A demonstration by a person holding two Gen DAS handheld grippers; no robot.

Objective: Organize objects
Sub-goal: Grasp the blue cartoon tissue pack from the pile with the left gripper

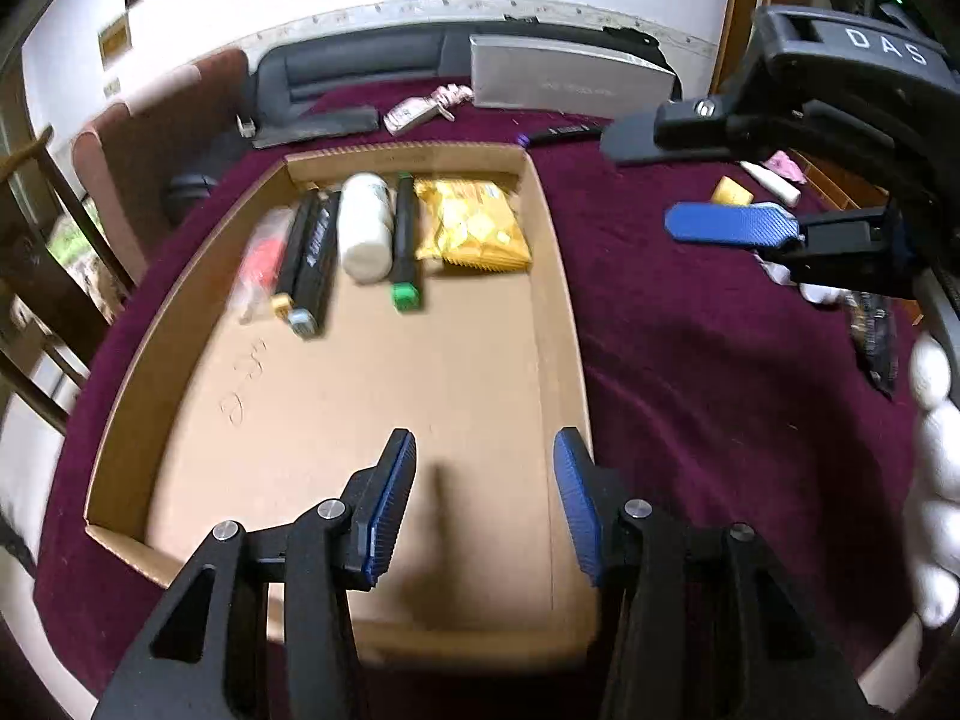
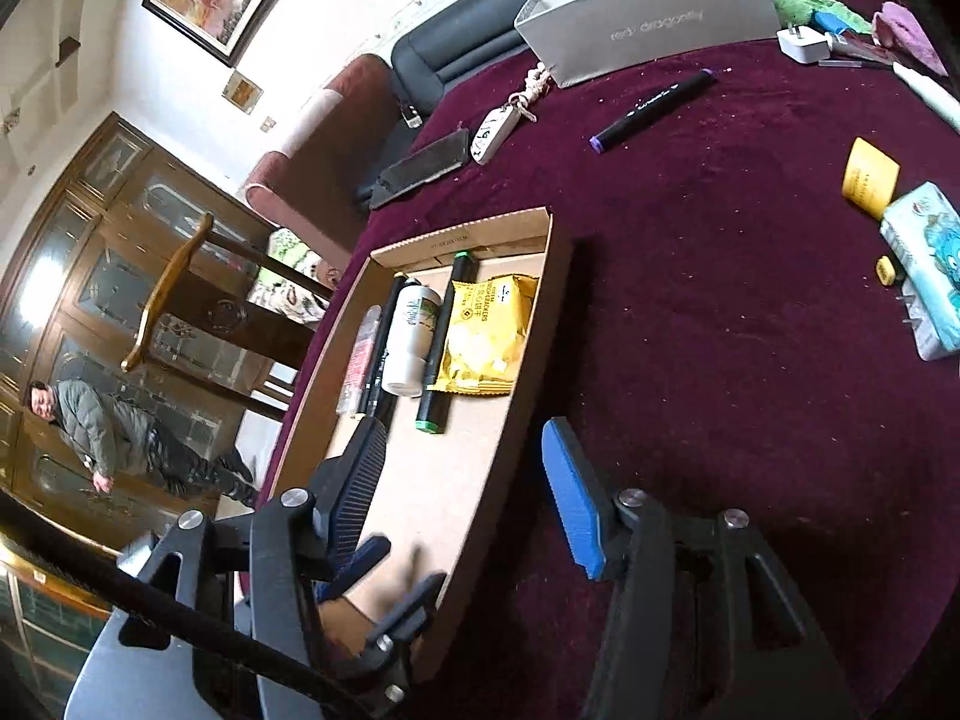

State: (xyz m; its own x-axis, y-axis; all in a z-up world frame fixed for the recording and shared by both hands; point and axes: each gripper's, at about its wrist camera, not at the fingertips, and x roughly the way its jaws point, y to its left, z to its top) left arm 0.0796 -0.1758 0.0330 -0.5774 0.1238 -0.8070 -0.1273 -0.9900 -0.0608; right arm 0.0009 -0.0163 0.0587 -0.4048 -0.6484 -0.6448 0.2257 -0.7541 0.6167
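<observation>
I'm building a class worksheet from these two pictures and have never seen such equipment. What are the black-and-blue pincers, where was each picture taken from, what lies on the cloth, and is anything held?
A person holds a two-fingered hand-held gripper in each hand; a fisheye camera on each looks along its fingers. One picture is from the left gripper, which also sees the right one at its right edge; the other from the right gripper. Both stand open and hold nothing. On the maroon cloth sits a cardboard tray holding markers, a white bottle and a yellow packet. Outside it lie a purple-capped marker, a grey box, keys and a tissue pack.
</observation>
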